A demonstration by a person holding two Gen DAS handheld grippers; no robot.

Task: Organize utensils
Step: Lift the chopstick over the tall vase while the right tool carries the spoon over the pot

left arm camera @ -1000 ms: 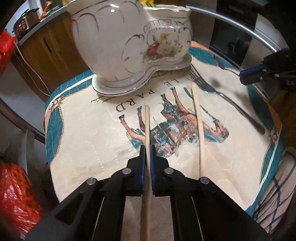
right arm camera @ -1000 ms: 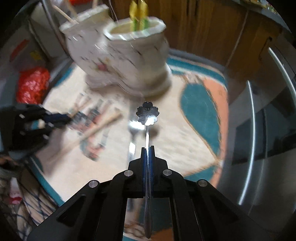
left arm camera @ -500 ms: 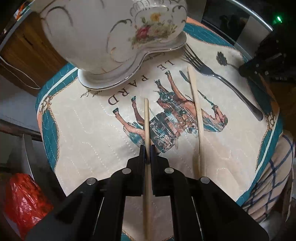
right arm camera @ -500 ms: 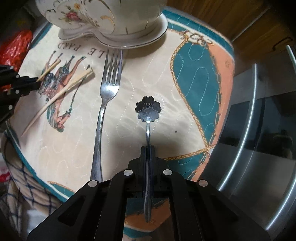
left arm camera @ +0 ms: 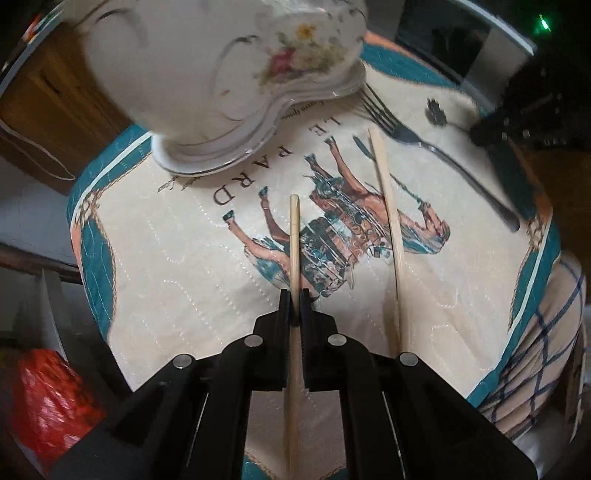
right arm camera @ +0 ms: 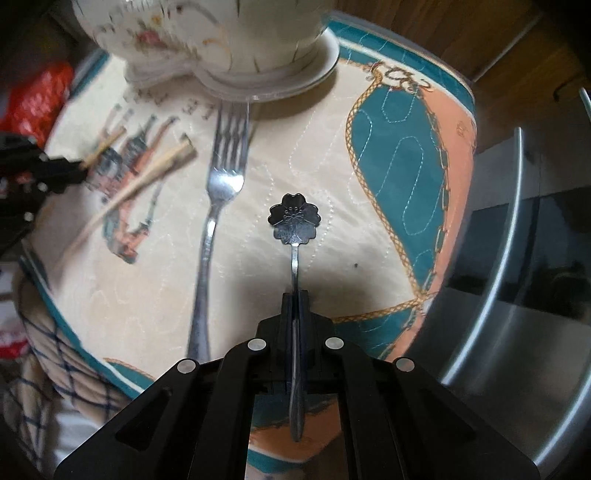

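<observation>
My left gripper (left arm camera: pixel 294 295) is shut on a wooden chopstick (left arm camera: pixel 294 236) that points toward the white floral ceramic holder (left arm camera: pixel 229 74). A second chopstick (left arm camera: pixel 388 218) lies on the printed cloth to its right, and a steel fork (left arm camera: pixel 436 151) lies farther right. My right gripper (right arm camera: pixel 295 295) is shut on the handle of a small spoon with a flower-shaped bowl (right arm camera: pixel 294 218), held just above the cloth. In the right wrist view the fork (right arm camera: pixel 210 229) lies left of the spoon, with the loose chopstick (right arm camera: pixel 147 177) and the left gripper (right arm camera: pixel 79 170) beyond it. The holder (right arm camera: pixel 221 37) stands at the far edge.
The quilted cloth (left arm camera: pixel 177 266) with a horse print and teal-orange border (right arm camera: pixel 402 177) covers the surface. A checked towel (left arm camera: pixel 535 350) hangs at its near right edge. A red bag (left arm camera: pixel 48 402) sits low left. A steel appliance (right arm camera: pixel 517 258) stands to the right, wooden cabinets (right arm camera: pixel 424 29) behind.
Both grippers tipped downward, so the holder slid toward the top of each view. The spoon dropped closer to the cloth beside the fork. Both grips are unchanged.
</observation>
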